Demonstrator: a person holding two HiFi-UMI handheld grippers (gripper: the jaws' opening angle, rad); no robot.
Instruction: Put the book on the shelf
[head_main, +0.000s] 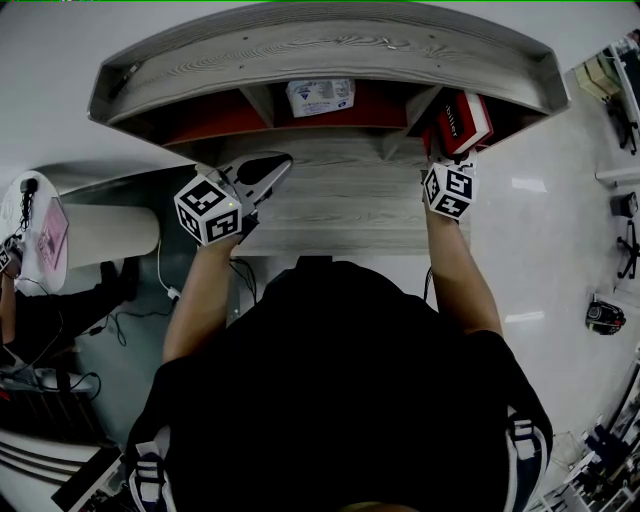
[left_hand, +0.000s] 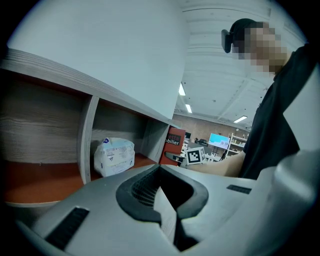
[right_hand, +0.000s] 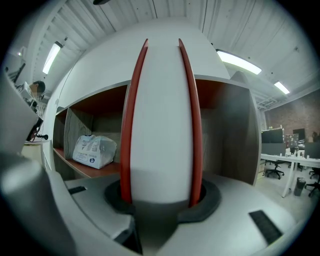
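Holds the left gripper (head_main: 262, 175) just above the wooden desk (head_main: 340, 215), jaws pressed together with nothing between them. Clamps the red book (head_main: 463, 120) in the right gripper (head_main: 446, 158), jaws spread on both covers near its lower end, white page edge turned back toward the camera on that gripper. Presents the book upright at the mouth of the right-hand compartment of the shelf (head_main: 330, 45), partly under the top board, a little tilted in the head view. Cannot tell whether its bottom touches the red floor of the compartment. Further in, shows a white packet (head_main: 320, 97) lying in the middle compartment, well apart from the book, with a divider between them.
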